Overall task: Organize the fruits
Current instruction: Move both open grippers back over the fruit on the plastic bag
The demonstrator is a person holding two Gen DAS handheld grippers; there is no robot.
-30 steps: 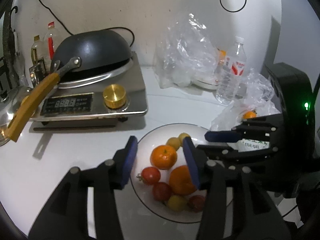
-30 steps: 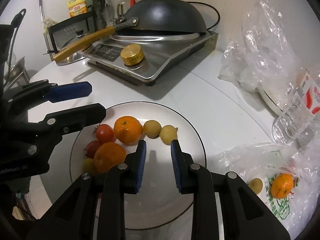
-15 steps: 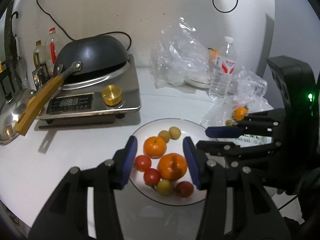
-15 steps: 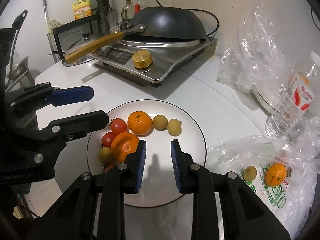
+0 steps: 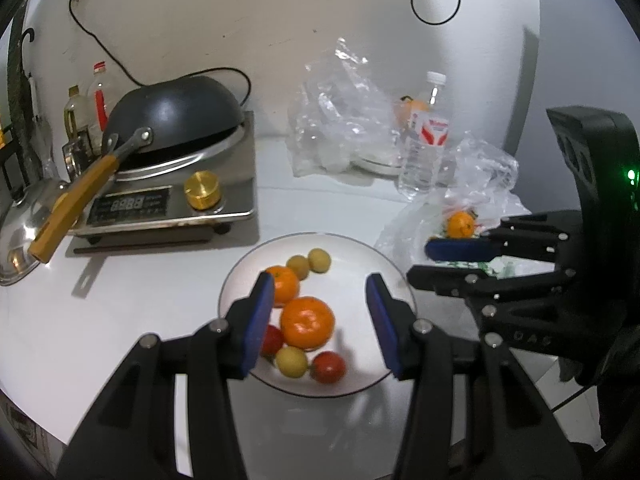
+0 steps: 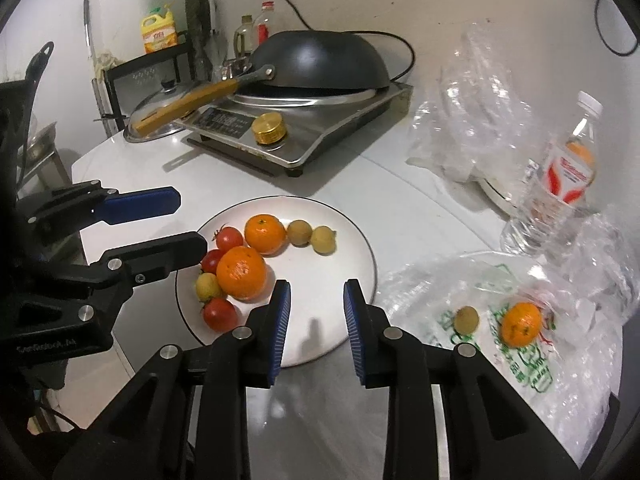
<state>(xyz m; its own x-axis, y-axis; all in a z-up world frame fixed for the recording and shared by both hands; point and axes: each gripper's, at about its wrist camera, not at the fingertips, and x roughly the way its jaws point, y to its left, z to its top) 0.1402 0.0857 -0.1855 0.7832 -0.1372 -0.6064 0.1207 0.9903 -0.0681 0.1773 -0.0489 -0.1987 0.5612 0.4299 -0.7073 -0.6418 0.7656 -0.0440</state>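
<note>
A white plate [image 6: 340, 240] on the white table holds two mandarins [image 6: 241, 272], three tomatoes [image 6: 219, 313] and a few small yellow-brown fruits [image 6: 323, 239]. My left gripper [image 5: 320, 284] hovers open above the plate's near side, with nothing between its blue pads; the larger mandarin [image 5: 307, 322] lies below it. My right gripper [image 6: 314, 292] hangs over the plate's bare right part, its jaws opening and empty. To the right, on a printed plastic bag [image 6: 520, 364], lie another mandarin [image 6: 521, 323] and a small brown fruit [image 6: 466, 320].
An induction cooker [image 5: 224, 196] with an upturned black wok [image 5: 176, 120] stands at the back left, a steel lid [image 5: 16, 240] beside it. Crumpled clear bags [image 5: 340, 128] and a water bottle [image 5: 424, 148] stand at the back right. The table's edge runs close in front.
Both grippers have drawn back from the plate and risen a little, so more of the table shows. The right gripper's pads stand slightly further apart.
</note>
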